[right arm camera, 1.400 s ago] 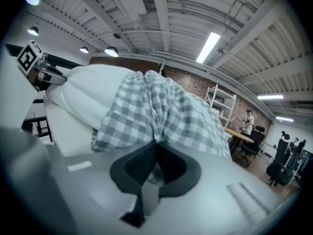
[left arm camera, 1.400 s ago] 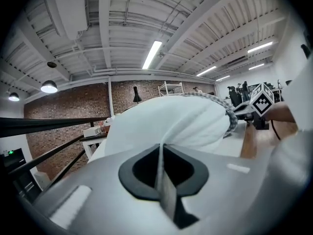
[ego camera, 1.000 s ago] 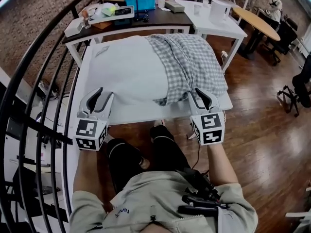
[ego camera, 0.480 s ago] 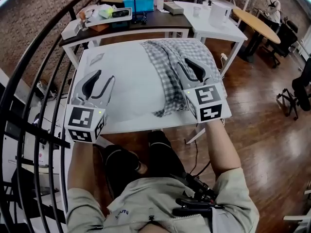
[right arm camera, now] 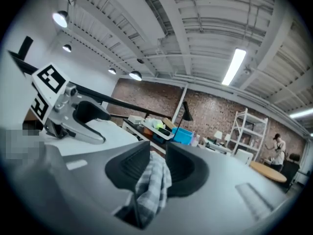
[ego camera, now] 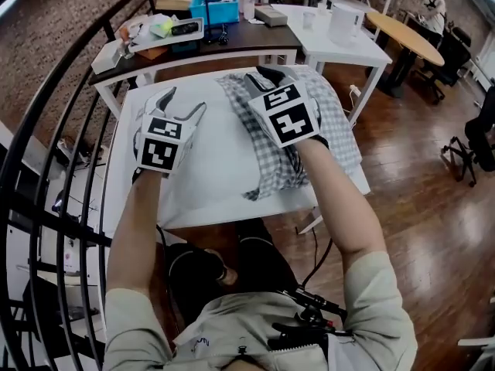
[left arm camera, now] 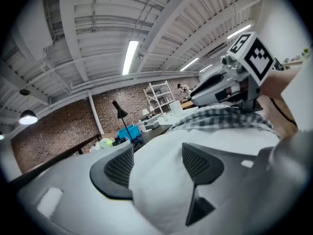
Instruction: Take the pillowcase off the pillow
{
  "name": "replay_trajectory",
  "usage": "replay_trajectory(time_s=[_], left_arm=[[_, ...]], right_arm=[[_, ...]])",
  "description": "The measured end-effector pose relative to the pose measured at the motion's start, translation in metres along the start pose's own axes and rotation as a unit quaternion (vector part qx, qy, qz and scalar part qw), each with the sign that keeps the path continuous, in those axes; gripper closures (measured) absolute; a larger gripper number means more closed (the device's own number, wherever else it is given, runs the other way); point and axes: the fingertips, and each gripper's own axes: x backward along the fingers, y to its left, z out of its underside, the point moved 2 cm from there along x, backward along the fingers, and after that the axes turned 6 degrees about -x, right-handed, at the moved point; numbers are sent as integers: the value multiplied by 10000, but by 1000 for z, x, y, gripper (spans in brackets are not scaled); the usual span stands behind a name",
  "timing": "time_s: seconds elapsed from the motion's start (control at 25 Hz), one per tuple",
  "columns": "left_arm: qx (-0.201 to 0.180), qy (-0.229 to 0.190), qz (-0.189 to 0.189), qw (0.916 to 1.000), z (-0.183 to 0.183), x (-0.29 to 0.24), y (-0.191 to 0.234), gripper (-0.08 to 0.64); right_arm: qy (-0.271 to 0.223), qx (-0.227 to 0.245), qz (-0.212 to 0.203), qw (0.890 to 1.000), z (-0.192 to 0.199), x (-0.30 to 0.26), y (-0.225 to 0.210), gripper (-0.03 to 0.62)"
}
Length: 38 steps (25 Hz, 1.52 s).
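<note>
A white pillow [ego camera: 216, 157] lies on the white table [ego camera: 124, 199]. A grey checked pillowcase [ego camera: 329, 118] still covers its right part and is bunched along the middle. My right gripper [ego camera: 259, 74] is over the pillow's far side, shut on a fold of the checked pillowcase [right arm camera: 152, 182]. My left gripper [ego camera: 184, 103] hovers over the bare left part of the pillow. Its jaws have just been opening and stand wide, with the pillow's white bulge [left arm camera: 161, 190] between them. The left gripper view also shows the right gripper [left arm camera: 220, 84] above the checked cloth [left arm camera: 230, 116].
Behind the table is a dark desk with a blue bin [ego camera: 219, 5] and a cluttered white tray [ego camera: 162, 29]. A white table [ego camera: 340, 37] and a round wooden table [ego camera: 406, 37] are at the back right. A black railing [ego camera: 54, 145] runs along the left.
Both grippers have moved from the table's near edge out over the pillow towards the far side. The right one carried the checked cloth with it. The left gripper's jaws have opened wider.
</note>
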Motion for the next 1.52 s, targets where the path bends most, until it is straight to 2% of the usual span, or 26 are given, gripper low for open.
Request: replay_trajectory(time_s=[0.12,0.16,0.24,0.36,0.52,0.68,0.76,0.84,0.88,1.0,1.08,1.2,1.28,1.4,1.48,1.52], left_arm=[[523,363,381,9972,22,-21,-6,267],[576,417,460,9964,27,-23,-12,300],[390,456,532,9968,33,-21,-29,395],[-197,393,404,9982,38,-14,-61,530],[-633,59,176,9978,36,-2,-103,543],[-658,-77,-35,9978,24,13,-114,545],[-729,-244,-67,9970,21,21,-111,545],[-790,-432,-160,9958,21,31,-107,546],[-780,-524,-233,9953,19,37,-103,546],[-579,-815,-430,9941,6,55,-86,546],[-379,-1005,-510,9929,-7,68,-72,546],[-199,-1230,-409,9914,-15,81,-56,546],[-172,-1270,-377,9910,-12,85,-49,546],[-135,-1179,-348,9923,5,88,-41,546],[-65,-1074,-315,9937,17,85,-41,546],[-36,-1019,-317,9943,22,81,-42,545]], right_arm=[[120,63,-30,9999,0,-13,-3,486],[152,87,-47,9998,0,-16,-3,484],[230,132,-95,9996,1,-23,-1,471],[367,111,-211,9990,4,-32,4,442],[716,161,-435,9964,11,-40,14,399],[1419,630,-531,9864,33,-61,22,376],[1665,786,-374,9822,47,-65,24,398],[1843,959,-80,9782,55,-63,24,547],[1860,1102,108,9763,54,-62,20,569],[1703,1434,679,9725,38,-60,-8,574],[1626,1460,1047,9702,30,-56,-37,574],[1701,1062,1448,9689,34,-48,-80,574],[1887,709,1728,9641,49,-42,-104,574],[2383,377,2348,9416,83,-28,-135,574],[2473,329,2454,9368,98,-26,-140,574],[2402,372,2365,9407,101,-30,-138,574]])
